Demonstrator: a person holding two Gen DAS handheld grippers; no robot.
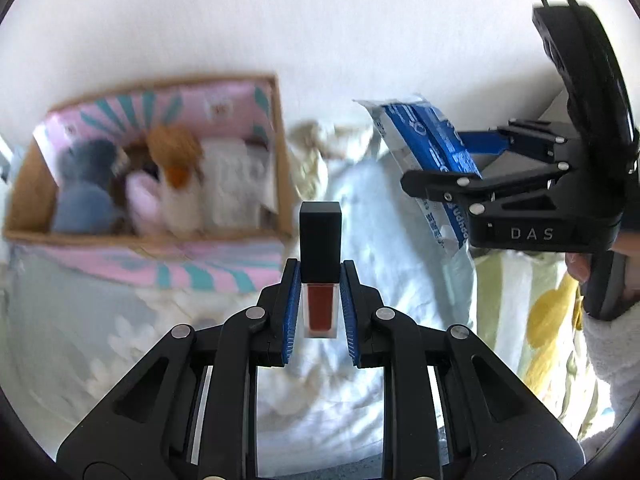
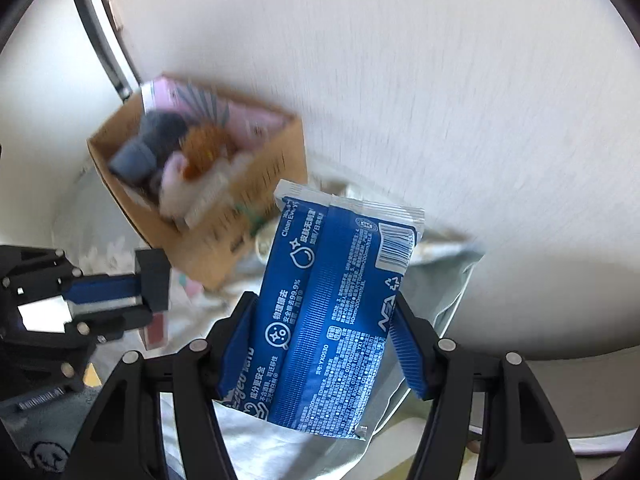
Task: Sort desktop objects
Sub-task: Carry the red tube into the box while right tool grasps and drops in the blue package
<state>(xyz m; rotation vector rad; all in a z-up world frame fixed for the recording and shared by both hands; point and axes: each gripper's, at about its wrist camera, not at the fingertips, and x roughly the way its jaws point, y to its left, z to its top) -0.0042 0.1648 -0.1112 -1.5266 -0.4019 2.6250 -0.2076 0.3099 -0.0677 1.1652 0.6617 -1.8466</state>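
My left gripper (image 1: 320,276) is shut on a lip gloss tube (image 1: 320,236) with a black cap and dark red liquid, held upright above the bedding. My right gripper (image 2: 324,300) is shut on a blue and white wet wipes pack (image 2: 340,300), its pads pressing on both long sides. In the left wrist view the right gripper (image 1: 452,164) hangs at the right with the pack (image 1: 416,128) between its fingers. In the right wrist view the left gripper (image 2: 136,292) shows at the left edge, with the lip gloss tube (image 2: 155,326) in it.
An open cardboard box (image 1: 282,168) stands against the white wall, holding several plush items and a white packet; the same box (image 2: 264,208) lies ahead of the pack. Rumpled pale bedding (image 1: 400,280) lies below. A hand (image 1: 580,268) holds the right gripper's handle.
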